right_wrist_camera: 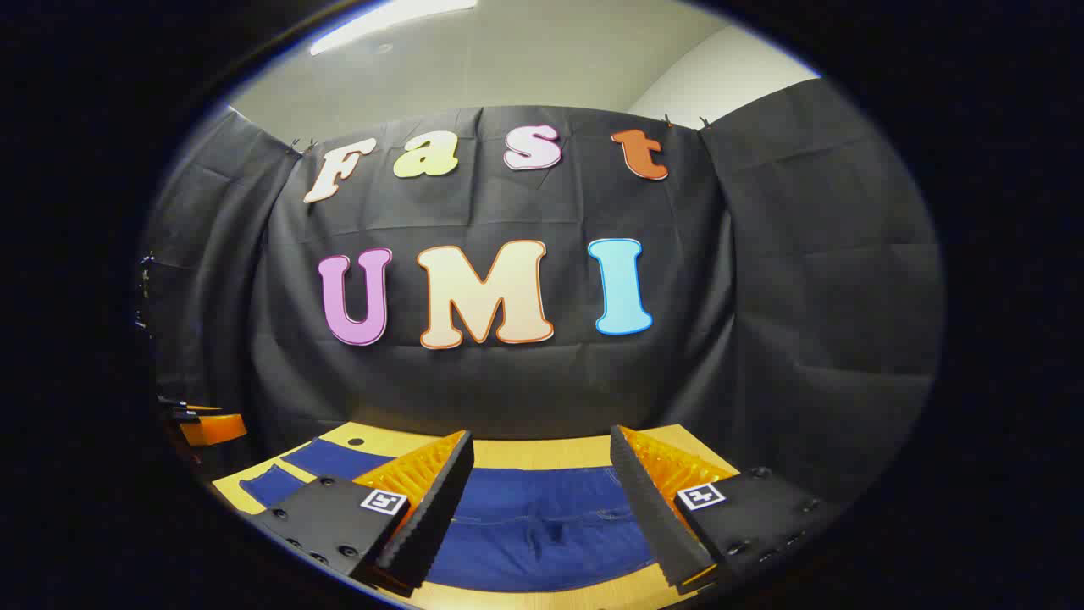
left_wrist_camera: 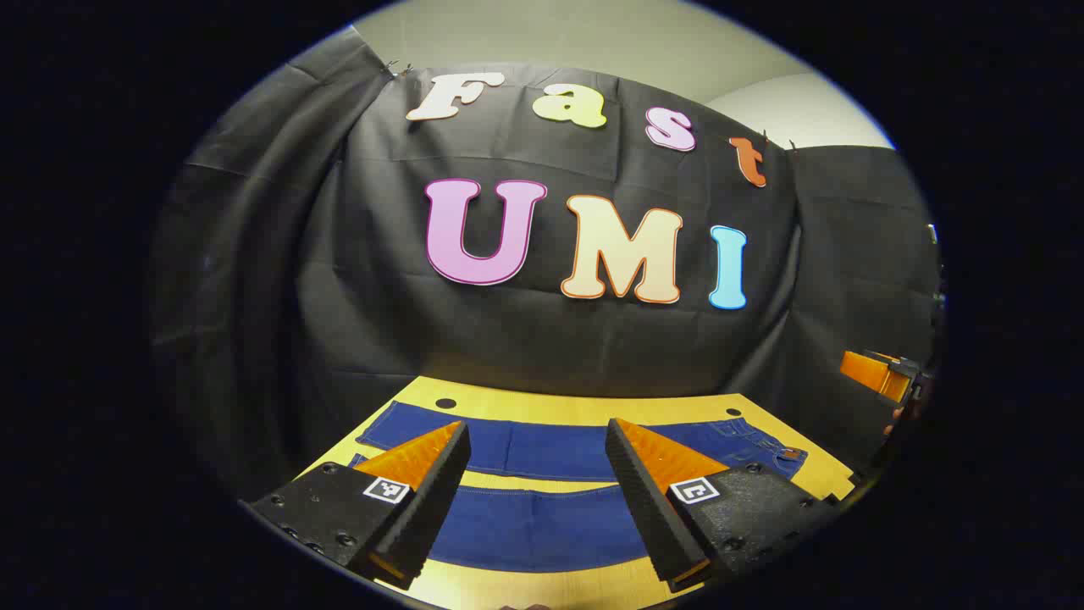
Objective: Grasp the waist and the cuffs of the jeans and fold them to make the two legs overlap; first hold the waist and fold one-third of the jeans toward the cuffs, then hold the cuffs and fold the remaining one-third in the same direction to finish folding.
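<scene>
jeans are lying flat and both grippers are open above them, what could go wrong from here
1. The two legs of the jeans lie apart with bare table between them; pinching one layer unevenly could leave them misaligned.
2. The left gripper and right gripper hang open above the denim; closing too high may miss the fabric.

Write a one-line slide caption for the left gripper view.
Open left claw hovers above blue jeans spread flat, legs apart, on the wooden table.

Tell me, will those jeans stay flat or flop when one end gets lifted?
Probably flop: the jeans lie limp and flat on the table, legs spread apart. Denim looks thick, so likely heavy for cloth and unlikely to slip. Both the left hand-held gripper and the right hand-held gripper are open above them.
</scene>
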A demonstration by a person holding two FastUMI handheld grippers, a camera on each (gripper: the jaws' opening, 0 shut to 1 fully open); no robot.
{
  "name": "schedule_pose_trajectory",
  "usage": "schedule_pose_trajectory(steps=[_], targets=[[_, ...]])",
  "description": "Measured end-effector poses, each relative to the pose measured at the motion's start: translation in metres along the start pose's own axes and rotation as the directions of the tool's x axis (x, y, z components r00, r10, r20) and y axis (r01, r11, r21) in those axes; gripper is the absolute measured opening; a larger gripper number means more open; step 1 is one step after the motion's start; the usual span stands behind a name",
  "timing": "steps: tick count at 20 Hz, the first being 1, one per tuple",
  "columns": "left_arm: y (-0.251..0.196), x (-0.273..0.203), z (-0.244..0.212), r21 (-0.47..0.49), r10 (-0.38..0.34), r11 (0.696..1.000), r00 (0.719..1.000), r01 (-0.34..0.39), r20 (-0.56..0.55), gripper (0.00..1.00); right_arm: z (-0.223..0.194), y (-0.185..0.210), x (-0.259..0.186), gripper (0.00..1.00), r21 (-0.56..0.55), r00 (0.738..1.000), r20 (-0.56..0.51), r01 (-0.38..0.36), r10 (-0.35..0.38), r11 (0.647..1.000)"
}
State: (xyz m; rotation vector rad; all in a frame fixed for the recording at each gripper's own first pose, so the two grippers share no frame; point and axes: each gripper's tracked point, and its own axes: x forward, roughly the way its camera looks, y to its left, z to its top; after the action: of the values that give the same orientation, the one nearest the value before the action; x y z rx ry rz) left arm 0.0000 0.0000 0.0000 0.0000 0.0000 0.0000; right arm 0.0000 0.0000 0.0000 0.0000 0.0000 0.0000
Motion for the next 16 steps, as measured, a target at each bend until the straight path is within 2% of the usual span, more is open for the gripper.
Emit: schedule_pose_trajectory(steps=[12,16], targets=[[0.009,-0.003,-0.021,0.003,-0.021,1.0,0.999,0.022,-0.044,0.95,-0.026,0.007,-0.021,0.99,-0.016,0.997,-0.073,-0.002,0.001,1.0],[0.015,-0.002,-0.053,0.042,-0.069,0.996,0.991,0.074,-0.114,0.95,-0.039,0.007,-0.022,1.0,0.009,0.994,-0.113,-0.002,0.003,1.0]])
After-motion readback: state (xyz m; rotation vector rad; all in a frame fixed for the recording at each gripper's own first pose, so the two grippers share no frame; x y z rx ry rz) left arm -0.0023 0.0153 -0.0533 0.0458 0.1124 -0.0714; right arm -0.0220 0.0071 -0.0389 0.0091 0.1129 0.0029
